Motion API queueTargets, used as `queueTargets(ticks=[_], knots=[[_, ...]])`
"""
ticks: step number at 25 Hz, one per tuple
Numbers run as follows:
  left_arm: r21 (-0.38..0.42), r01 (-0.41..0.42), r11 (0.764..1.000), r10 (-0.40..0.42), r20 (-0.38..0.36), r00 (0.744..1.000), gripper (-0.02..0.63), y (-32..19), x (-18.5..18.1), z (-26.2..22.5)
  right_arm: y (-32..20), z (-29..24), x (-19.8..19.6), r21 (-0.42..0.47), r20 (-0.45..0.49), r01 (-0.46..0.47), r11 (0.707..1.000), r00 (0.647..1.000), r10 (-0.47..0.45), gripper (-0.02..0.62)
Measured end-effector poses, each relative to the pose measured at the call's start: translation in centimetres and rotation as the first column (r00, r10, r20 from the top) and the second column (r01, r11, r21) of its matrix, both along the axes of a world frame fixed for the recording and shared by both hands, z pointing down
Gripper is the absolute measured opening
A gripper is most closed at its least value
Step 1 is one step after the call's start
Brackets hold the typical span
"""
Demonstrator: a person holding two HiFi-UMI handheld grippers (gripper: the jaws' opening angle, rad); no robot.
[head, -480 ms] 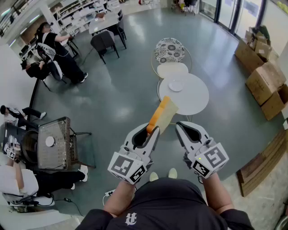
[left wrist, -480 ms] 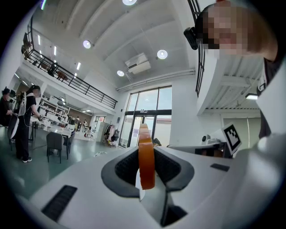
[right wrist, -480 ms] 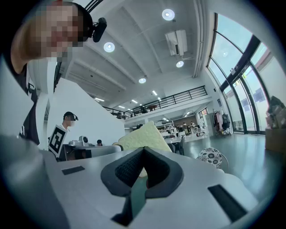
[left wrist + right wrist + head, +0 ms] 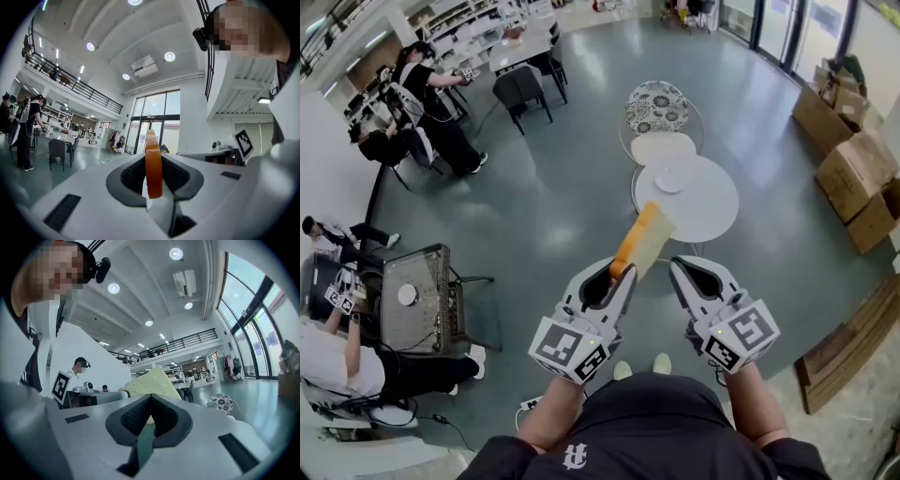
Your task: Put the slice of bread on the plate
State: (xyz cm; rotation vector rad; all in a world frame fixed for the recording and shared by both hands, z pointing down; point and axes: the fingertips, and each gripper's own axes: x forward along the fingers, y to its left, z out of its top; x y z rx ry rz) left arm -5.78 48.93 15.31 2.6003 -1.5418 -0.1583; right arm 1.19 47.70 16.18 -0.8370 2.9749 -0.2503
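While the left fingers (image 4: 129, 176) pinch the bread (image 4: 153, 164) by its crust and the right fingers (image 4: 133, 417) are clenched empty, it seems light, soft, best held crust-side

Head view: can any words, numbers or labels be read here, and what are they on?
No readable text anywhere.
Square markers on the left gripper and right gripper: black-and-white patterns, no letters.
White emblem on the person's dark shirt: too small to read.
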Motion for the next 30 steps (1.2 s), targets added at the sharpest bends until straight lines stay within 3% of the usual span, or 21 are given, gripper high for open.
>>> queueTargets(ticks=[30], knots=[[-0.032,0.072,0.997,-0.071,0.014,0.997,0.094,-2.3,2.6,2.1,-2.1,1.0,5.2,-0.013,0.077,-0.01,1.0,0.997,0.011,0.006]])
